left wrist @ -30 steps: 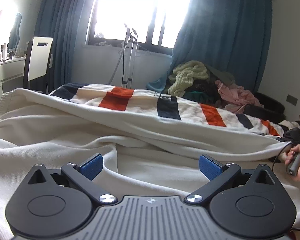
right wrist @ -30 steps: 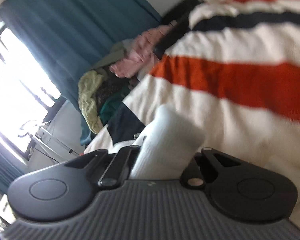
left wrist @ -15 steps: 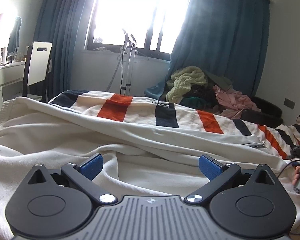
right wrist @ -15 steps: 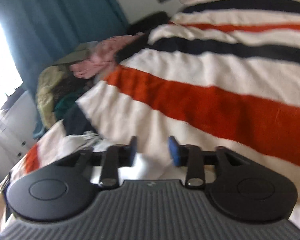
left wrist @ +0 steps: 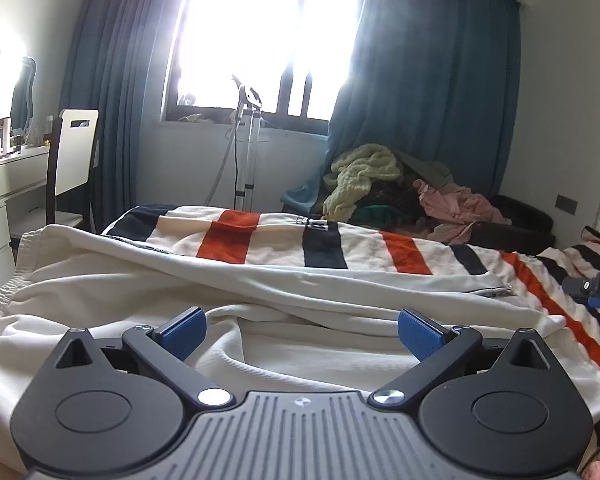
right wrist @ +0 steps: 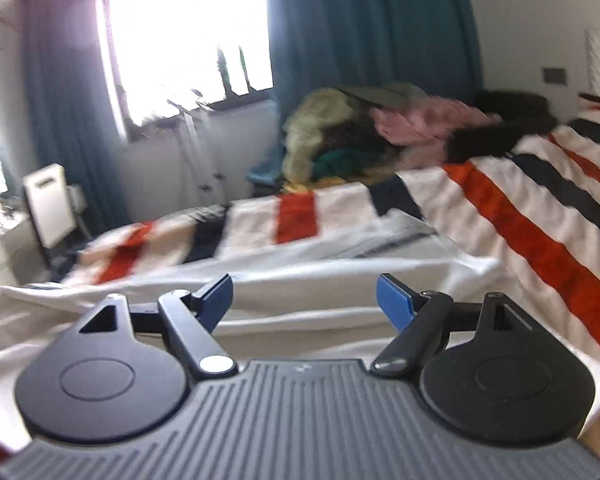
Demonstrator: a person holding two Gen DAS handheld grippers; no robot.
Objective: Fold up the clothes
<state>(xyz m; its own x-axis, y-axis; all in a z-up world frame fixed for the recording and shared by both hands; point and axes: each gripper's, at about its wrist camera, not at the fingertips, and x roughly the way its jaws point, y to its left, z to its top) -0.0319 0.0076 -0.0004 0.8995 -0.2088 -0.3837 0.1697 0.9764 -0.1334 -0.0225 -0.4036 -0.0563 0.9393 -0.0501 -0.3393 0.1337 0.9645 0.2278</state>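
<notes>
While spread empty, both tongs (left wrist: 300,330) (right wrist: 304,300) over cream garment (left wrist: 260,292).

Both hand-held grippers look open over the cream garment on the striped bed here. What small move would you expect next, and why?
Probably lower the left hand-held gripper onto the raised fold of the cream garment just ahead of it and close. Its jaws stand wide apart with nothing between them, the right hand-held gripper is open and empty too, and the garment lies rumpled, only partly folded, on the striped blanket.

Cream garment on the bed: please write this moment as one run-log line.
task: fold clothes | left gripper: open, empty | right gripper: open, empty | cream garment: on striped blanket, partly folded, ungripped
</notes>
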